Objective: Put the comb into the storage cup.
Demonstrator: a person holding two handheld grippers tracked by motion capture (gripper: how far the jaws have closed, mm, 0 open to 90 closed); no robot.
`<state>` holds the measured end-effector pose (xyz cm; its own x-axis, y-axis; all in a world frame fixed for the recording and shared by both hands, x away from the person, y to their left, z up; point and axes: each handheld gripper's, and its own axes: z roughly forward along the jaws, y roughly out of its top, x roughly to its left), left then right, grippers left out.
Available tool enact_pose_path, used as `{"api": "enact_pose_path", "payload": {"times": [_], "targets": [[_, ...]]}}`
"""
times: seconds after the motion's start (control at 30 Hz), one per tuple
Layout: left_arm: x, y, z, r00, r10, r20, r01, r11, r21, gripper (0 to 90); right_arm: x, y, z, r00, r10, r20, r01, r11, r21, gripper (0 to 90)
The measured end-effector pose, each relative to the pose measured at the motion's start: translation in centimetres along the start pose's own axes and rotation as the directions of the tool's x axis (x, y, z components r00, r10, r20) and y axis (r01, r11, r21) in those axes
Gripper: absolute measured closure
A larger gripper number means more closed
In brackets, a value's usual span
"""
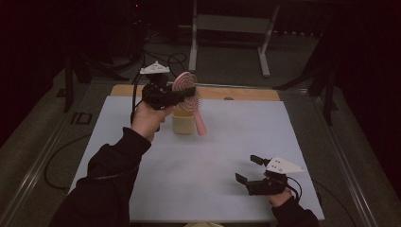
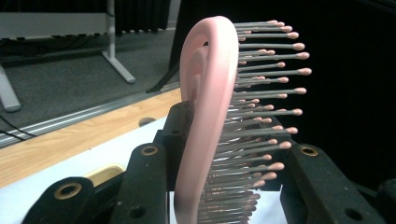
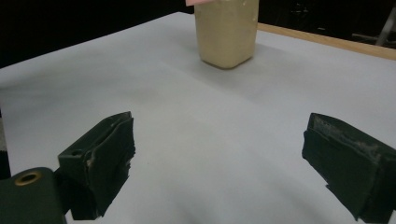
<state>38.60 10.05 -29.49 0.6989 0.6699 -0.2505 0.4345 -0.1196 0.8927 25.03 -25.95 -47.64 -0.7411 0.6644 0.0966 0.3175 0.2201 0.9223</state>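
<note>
A pink hairbrush (image 1: 200,121) with a round bristled head is held up over the far left of the white mat. My left gripper (image 1: 182,92) is shut on its head. In the left gripper view the brush (image 2: 208,93) stands edge-on between the black jaws of my left gripper (image 2: 219,182), bristles pointing right. Its handle slants down past a cream cup (image 1: 182,123); I cannot tell whether they touch. My right gripper (image 1: 249,169) stands open and empty low over the near right of the mat. In the right gripper view this gripper (image 3: 224,163) faces the cup (image 3: 226,32).
The white mat (image 1: 213,156) covers a wooden table whose far edge (image 1: 246,93) shows bare. A metal stand frame (image 1: 227,28) and cables lie on the floor beyond. The cup's rim (image 2: 105,171) sits just under the left jaws.
</note>
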Motion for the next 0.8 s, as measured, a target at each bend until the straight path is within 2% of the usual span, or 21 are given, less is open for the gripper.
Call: {"api": "enact_pose_path", "payload": {"times": [0.37,0.8], "targets": [[1.2,0.7,0.1,0.9991,0.001,-0.042,-0.002,0.9998,-0.017,65.2,0.1,0.0,0.0,1.0000,0.004,0.001,-0.004,1.000,0.000,9.1],[2.8,2.0,0.2,0.9943,-0.010,-0.106,0.005,0.9991,-0.042,65.2,0.0,0.0,0.0,1.0000,0.001,-0.002,-0.001,1.000,0.001,9.1]]}}
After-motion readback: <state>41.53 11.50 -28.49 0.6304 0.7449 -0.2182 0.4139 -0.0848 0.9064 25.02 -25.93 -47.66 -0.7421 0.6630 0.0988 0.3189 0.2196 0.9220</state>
